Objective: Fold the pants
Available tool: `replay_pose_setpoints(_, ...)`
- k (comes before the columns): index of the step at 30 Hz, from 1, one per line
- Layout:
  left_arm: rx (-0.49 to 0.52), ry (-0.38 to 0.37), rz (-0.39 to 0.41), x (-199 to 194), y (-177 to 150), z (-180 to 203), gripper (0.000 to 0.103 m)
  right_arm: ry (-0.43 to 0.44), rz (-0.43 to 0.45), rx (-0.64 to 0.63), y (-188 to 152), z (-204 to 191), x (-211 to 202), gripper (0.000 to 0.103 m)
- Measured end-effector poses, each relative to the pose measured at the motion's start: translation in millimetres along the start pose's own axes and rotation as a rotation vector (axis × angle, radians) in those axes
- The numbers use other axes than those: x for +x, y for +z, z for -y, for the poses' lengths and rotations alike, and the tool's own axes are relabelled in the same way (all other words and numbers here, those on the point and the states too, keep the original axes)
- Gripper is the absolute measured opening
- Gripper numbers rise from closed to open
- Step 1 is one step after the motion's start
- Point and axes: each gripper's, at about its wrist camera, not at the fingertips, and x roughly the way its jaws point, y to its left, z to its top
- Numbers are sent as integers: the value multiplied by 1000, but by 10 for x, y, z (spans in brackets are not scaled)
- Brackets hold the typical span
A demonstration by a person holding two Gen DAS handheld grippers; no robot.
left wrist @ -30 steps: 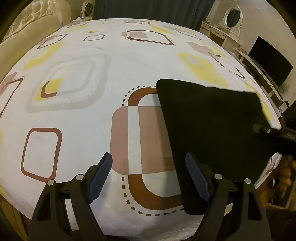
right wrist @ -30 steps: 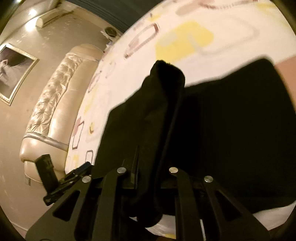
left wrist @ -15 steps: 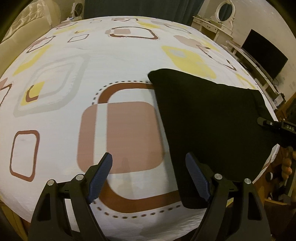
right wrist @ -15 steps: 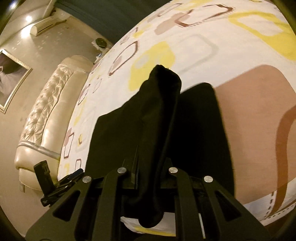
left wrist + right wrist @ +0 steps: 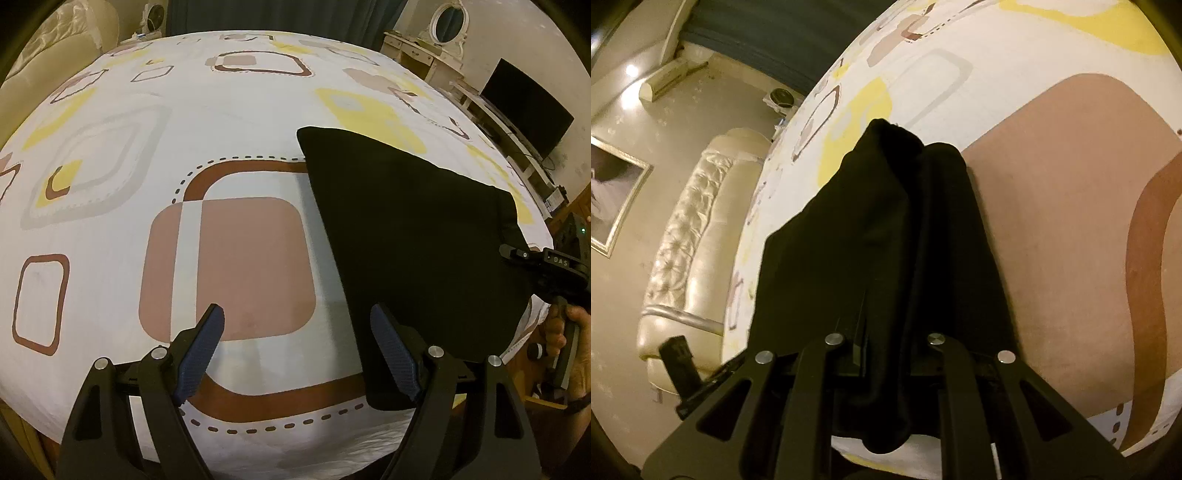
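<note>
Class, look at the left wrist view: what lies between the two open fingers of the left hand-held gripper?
Only bare bedsheet, with its brown printed square, shows between the left hand-held gripper's fingers. The black pants lie to the right, behind its right finger.

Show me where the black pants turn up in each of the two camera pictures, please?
Left wrist view: the black pants lie flat on the bedsheet, right of centre.
Right wrist view: the pants fill the centre, bunched in the closed right gripper.
Shared landmark: the sheet's big pinkish-brown rounded square.
</note>
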Motion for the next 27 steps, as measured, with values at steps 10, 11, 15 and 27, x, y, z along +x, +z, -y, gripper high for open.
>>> replay_pose_setpoints(10, -1, 0, -8, -17, -19, -44, 80, 9, 47, 64, -23, 156, -216, 11)
replay_pose_setpoints(11, -1, -5, -7, -28, -15, -47, 80, -9, 55, 66, -21, 175, -264, 11)
replay_pose_setpoints(15, 2, -3, 2, -60, -11, -43, 80, -38, 77, 87, -19, 288, -444, 11)
replay_pose_setpoints(27, 11, -54, -5, -112, -43, 74, 80, 33, 273, 83, -141, 96, -1421, 79)
